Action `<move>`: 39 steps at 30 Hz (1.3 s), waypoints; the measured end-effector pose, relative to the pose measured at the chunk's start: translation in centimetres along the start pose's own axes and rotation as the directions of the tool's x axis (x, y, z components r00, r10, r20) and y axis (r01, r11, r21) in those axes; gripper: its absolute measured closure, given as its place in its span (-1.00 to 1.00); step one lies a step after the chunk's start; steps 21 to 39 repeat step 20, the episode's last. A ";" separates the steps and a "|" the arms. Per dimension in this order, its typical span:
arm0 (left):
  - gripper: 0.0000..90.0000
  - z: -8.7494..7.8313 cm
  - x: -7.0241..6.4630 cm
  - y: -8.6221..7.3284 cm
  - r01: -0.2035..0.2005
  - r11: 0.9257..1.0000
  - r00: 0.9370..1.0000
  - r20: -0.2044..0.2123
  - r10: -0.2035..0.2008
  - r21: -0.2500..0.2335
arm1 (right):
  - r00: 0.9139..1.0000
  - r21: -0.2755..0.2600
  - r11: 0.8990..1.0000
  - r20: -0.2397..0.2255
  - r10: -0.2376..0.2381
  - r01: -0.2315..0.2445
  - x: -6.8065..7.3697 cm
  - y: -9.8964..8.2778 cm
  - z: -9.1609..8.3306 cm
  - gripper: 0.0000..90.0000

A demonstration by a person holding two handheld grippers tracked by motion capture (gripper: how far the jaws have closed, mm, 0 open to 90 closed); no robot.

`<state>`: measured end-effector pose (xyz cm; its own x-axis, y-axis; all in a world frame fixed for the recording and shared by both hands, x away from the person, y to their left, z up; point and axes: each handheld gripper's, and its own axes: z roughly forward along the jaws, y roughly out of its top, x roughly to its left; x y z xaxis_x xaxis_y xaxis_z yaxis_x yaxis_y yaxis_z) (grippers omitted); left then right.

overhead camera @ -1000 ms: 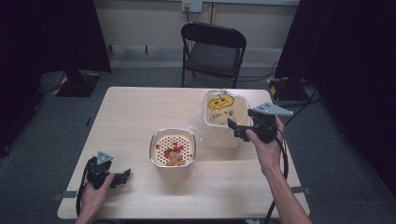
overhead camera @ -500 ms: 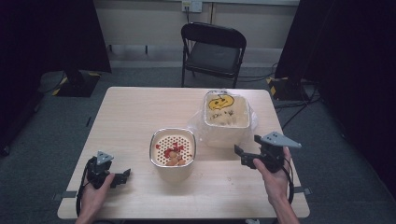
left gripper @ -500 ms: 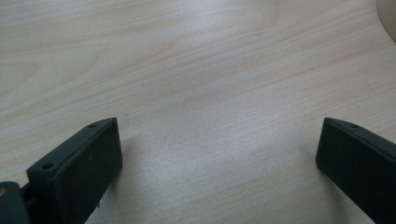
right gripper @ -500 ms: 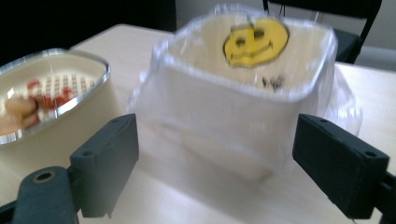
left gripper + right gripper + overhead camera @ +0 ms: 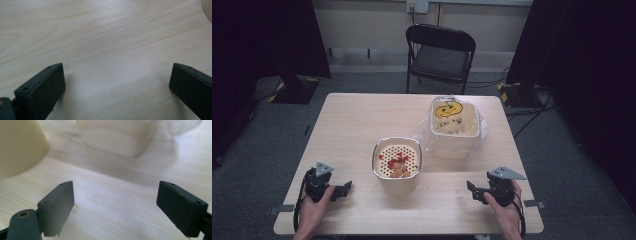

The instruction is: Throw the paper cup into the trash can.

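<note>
A cream pot (image 5: 396,162) with a perforated insert holding red and orange food bits stands at the table's middle front. Behind it to the right is a cream bin (image 5: 454,125) lined with a clear plastic bag with a yellow smiley print. My left gripper (image 5: 343,188) rests open low at the front left, nothing between its jaws (image 5: 115,85). My right gripper (image 5: 472,189) sits open near the front right, empty (image 5: 116,200), facing the pot (image 5: 20,145) and the bin (image 5: 115,135).
The light wooden table (image 5: 357,120) has open surface at the back left. A black folding chair (image 5: 439,52) stands beyond the far edge. Cables lie on the grey floor to the right.
My right gripper has drawn back from the lined bin toward the table's front right edge and come down low. The left gripper has stayed put.
</note>
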<state>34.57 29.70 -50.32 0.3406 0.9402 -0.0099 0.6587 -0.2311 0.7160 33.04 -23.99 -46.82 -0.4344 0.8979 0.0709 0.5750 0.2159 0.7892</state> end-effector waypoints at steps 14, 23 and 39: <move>-1.00 0.0 0.0 0.0 0.001 1.000 1.000 0.001 -0.001 0.000 | 0.995 0.101 0.995 0.092 -0.025 0.016 -1.0 -2.0 2.2 -0.71; -1.00 0.0 0.0 0.0 0.001 1.000 1.000 0.000 -0.001 0.000 | 0.994 0.086 0.996 0.101 -0.032 0.023 -0.9 -2.2 2.3 -0.73; -1.00 0.0 0.0 0.0 0.001 1.000 1.000 0.000 -0.001 0.000 | 0.994 0.086 0.996 0.101 -0.032 0.023 -0.9 -2.2 2.3 -0.73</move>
